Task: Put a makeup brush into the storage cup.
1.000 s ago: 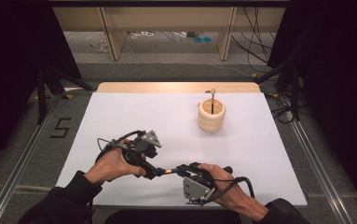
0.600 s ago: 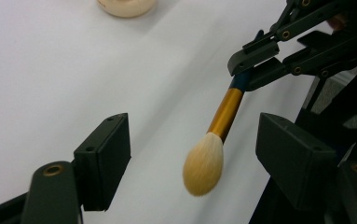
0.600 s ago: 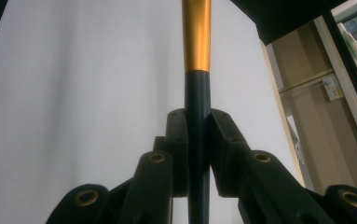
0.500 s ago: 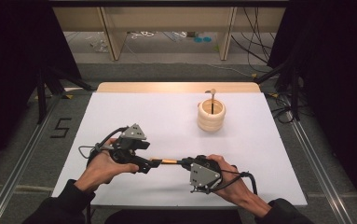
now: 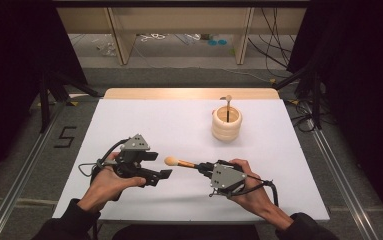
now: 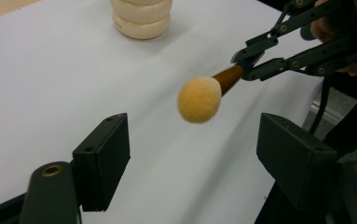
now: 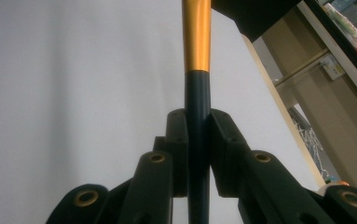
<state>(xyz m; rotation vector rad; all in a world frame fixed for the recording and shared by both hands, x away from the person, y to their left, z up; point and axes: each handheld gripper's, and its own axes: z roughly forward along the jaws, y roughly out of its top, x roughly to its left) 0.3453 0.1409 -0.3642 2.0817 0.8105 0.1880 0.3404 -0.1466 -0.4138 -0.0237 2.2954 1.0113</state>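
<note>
Makeup brush [image 5: 179, 163] held level above the white desk [image 5: 144, 125], near the front edge, fluffy tan head [image 6: 199, 99] pointing toward the left gripper [image 5: 161, 165]. Right gripper [image 5: 202, 167]: jaws clamped on the dark handle, just behind the gold ferrule [image 7: 197, 35]. Left gripper: jaws apart, holding nothing, brush head just beyond them. Cream ribbed holder [image 5: 226, 123] stands well apart, farther back; a thin tool, possibly another brush, upright inside.

Makeup brush [image 5: 179, 162], fluffy tan head, gold ferrule, dark handle, held level above white table
</note>
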